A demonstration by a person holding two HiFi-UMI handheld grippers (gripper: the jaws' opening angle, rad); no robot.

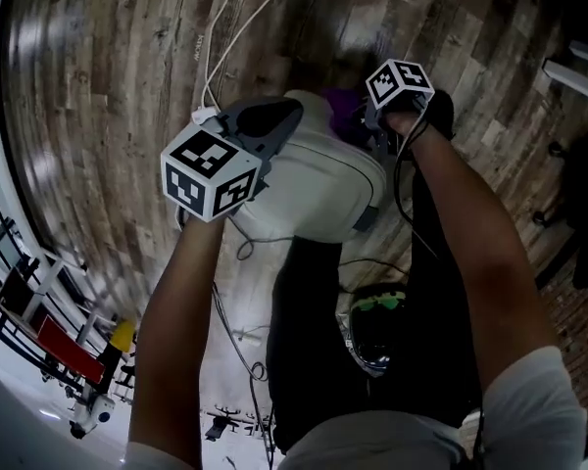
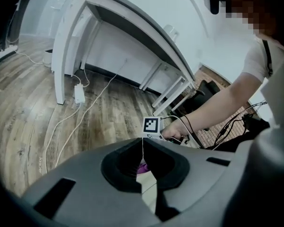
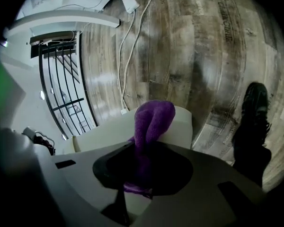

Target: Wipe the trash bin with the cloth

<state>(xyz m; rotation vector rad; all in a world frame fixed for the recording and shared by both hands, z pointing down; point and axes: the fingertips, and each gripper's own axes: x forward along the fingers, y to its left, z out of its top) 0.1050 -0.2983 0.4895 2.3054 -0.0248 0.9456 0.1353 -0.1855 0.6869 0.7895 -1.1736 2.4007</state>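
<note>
Right hand-held gripper: jaws clamped on a fold of the purple cloth. The rest of the cloth bulges forward past the tips and lies against the top edge of the white trash bin.

Left hand-held gripper: jaw tips pressed together, and we can't make out anything between them. A bit of bin and cloth shows through the hollow behind the tips.

In the head view the left one sits over the bin's near-left side; we can't tell if it touches. The bin stands on the wood floor between the 2 hand-held grippers, with the cloth at its far edge by the right one. White cables run across the floor beyond the bin.
</note>
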